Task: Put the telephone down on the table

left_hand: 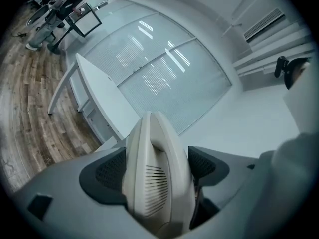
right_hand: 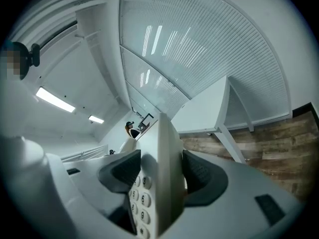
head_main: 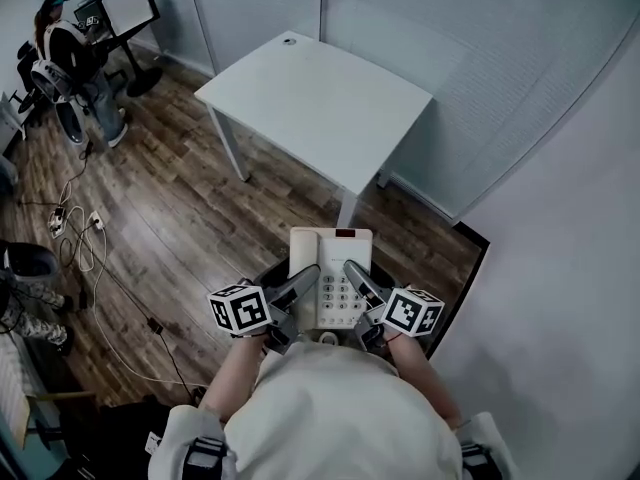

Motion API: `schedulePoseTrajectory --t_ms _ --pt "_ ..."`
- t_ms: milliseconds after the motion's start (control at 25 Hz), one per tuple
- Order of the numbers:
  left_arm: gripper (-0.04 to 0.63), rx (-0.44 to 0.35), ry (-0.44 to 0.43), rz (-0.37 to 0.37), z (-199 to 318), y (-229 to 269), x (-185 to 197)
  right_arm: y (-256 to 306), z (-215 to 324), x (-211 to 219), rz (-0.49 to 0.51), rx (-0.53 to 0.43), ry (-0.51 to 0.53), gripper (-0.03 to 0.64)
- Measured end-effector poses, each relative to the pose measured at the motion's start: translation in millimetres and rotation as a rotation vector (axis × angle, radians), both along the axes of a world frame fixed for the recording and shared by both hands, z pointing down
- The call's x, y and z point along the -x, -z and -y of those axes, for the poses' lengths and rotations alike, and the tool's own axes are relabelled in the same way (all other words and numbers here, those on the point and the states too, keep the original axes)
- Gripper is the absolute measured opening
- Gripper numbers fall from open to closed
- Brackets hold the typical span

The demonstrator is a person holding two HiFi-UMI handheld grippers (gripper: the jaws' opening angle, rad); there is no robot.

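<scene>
While the left gripper (head_main: 298,290) is clamping the handset side of the telephone (head_main: 331,268), the right gripper (head_main: 362,282) is squeezing its keypad edge, holding it in the air above the wooden floor (head_main: 160,218), apart from the white table (head_main: 320,103).

A person (head_main: 66,60) sits at a monitor (head_main: 128,6) in the far corner — cables (head_main: 84,242) trail across the wood floor (head_main: 175,218).

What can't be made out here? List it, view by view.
Head view: the telephone's near edge, behind the left claw, right claw and the person's body.
Right gripper view: most of the keypad, cut by the bottom edge.
Left gripper view: the keypad, turned away.
Head view: the table's far legs, under its top.
</scene>
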State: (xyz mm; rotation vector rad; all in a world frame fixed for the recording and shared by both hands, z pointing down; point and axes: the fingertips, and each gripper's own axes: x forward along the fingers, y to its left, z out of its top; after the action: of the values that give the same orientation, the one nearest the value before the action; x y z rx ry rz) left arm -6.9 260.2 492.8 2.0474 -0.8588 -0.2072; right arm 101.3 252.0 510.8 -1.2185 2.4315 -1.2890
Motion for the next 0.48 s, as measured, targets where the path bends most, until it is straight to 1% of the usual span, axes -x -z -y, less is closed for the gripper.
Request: schedulePoseTrajectory --t_ms 480 --pt "0.376 -0.002 0.010 0.000 12.8 -5.5 -29.4 -6.1 14.1 -29.5 0.002 0.004 0.010 0.273"
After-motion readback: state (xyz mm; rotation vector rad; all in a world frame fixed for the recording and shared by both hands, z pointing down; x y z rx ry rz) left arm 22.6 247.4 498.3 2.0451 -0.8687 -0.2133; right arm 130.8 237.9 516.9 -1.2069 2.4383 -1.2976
